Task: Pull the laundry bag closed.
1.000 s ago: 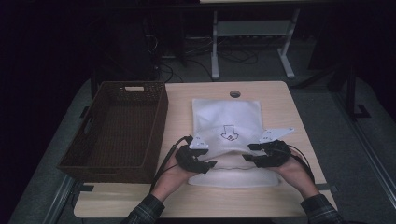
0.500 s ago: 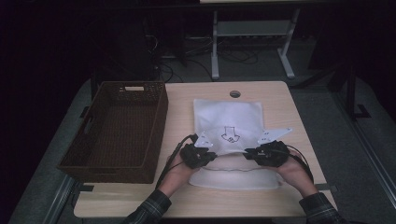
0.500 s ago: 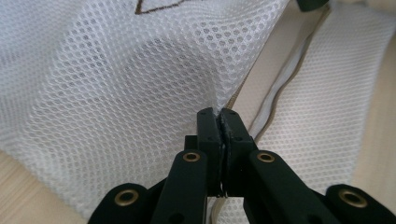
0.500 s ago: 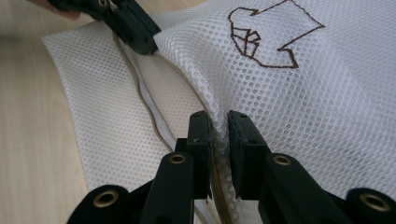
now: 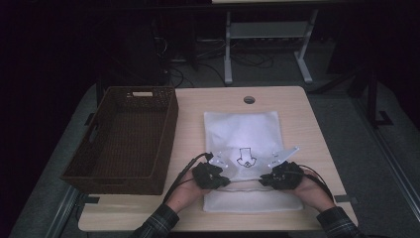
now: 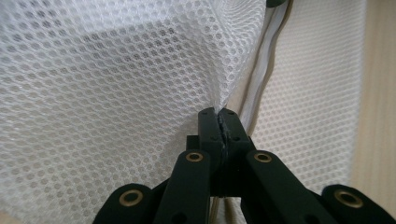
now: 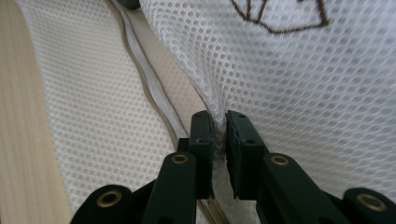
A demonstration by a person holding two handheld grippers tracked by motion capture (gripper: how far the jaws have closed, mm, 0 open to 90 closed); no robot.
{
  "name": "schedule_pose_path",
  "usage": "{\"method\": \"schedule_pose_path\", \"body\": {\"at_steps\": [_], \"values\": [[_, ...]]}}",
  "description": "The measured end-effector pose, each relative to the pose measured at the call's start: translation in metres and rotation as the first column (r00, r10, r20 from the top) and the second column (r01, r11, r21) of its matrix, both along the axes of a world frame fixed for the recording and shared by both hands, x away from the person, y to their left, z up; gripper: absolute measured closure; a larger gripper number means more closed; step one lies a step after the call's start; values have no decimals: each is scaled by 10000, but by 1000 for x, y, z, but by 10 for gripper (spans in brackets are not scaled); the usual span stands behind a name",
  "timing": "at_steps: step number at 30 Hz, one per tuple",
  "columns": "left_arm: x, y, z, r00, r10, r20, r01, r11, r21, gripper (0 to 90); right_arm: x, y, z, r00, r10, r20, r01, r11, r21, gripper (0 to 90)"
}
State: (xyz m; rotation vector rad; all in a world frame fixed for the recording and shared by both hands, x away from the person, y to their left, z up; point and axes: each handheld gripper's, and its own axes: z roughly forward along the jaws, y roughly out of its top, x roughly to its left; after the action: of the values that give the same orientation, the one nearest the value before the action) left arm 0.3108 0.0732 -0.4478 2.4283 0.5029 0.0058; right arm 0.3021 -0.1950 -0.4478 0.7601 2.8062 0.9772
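A white mesh bag (image 5: 242, 131) lies flat on the wooden table (image 5: 307, 129), with a dark printed outline (image 5: 243, 157) near its middle. My left gripper (image 5: 218, 174) is at the bag's near left part, and its jaws are shut on a fold of the mesh (image 6: 140, 79). My right gripper (image 5: 270, 174) is at the near right part, its jaws pinching another fold of the mesh (image 7: 299, 79). Both folds are lifted off the lower layer (image 6: 308, 102). A white zipper seam (image 7: 149, 79) runs along the bag's opening.
A dark woven basket (image 5: 126, 141) stands at the table's left side, close to the left gripper. A round cable hole (image 5: 249, 99) sits at the table's far edge. Bare table (image 5: 317, 148) lies to the right of the bag. Desk legs and cables fill the dark floor behind.
Both grippers have moved forward over the bag, carrying its near layer with them, and they now sit a little closer together.
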Motion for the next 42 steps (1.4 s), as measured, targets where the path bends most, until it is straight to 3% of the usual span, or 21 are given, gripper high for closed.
{"method": "schedule_pose_path", "body": {"at_steps": [5, 9, 15, 23, 32, 35, 42], "values": [[1, -2, -6, 10000, -84, 2, 84, 9998, 180, 867, 1, 3, -7, 9997, 156, -191, -163, 9991, -383, 752], [0, 0, -5, 9998, -197, -42, 197, 9998, 90, 747, 0, 2, -7, 9987, 274, -420, -282, 9994, -201, 682], [-2, 9, 2, 10000, -42, 0, 42, 9986, -534, 534, -2, -2, 3, 9991, 376, -196, -361, 9968, 709, 564], [-13, 30, 14, 9985, 457, 314, -429, 9953, -865, 385, -4, -2, 16, 9988, 462, 146, -475, 9926, 1115, 502], [-31, 60, 17, 9879, 1363, 738, -1292, 9871, -945, 303, -1, 7, 24, 9981, 545, 295, -577, 9910, 1208, 454], [-38, 67, 15, 9818, 1704, 835, -1612, 9812, -1064, 291, 0, 12, 25, 9977, 598, 311, -632, 9906, 1216, 443], [-56, 78, 8, 9733, 2055, 1020, -1943, 9747, -1103, 242, 4, 22, 29, 9958, 807, 431, -855, 9885, 1248, 441]]}}
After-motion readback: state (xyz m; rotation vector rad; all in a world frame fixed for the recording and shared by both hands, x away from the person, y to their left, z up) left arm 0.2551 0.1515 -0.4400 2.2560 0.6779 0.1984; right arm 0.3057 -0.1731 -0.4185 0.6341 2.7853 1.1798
